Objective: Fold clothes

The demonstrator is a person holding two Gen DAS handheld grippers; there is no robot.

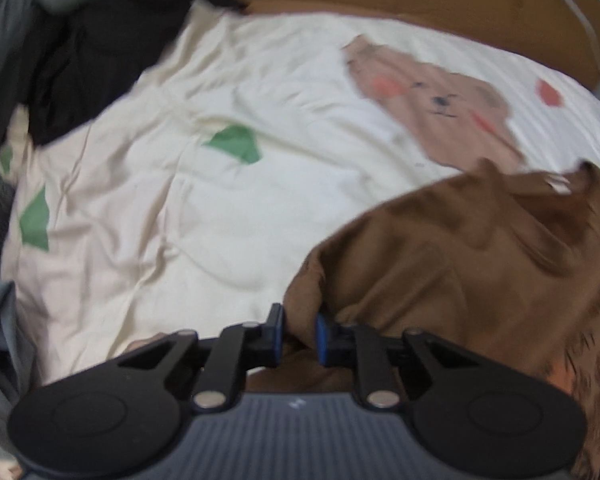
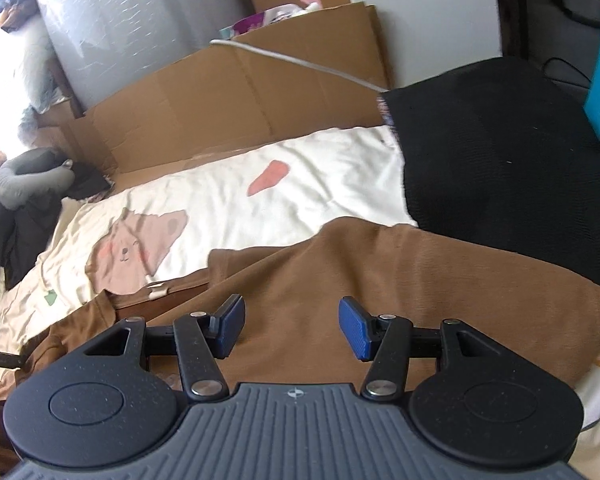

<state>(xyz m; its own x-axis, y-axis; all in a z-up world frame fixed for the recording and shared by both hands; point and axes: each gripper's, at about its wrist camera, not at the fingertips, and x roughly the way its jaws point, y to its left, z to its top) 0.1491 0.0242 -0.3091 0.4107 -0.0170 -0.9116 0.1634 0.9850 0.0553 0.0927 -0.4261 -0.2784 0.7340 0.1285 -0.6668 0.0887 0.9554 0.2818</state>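
left gripper [image 1: 299,334] clenched on brown shirt [image 1: 460,248] edge | shirt spreads toward 2 o'clock over the cream bedsheet [image 1: 188,200] | right gripper [image 2: 291,326] released, hovering over shirt [image 2: 380,280], long axis 9-to-3

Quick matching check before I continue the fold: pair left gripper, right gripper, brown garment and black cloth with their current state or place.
Things:
1. left gripper
2. right gripper
3. brown garment
4. black cloth

States:
A. open, above brown fabric, holding nothing
B. spread on the cream bear-print bedding
C. shut on a bunched fabric edge
D. lies at the bedding's far right end

Pairs: 1-C, 2-A, 3-B, 4-D
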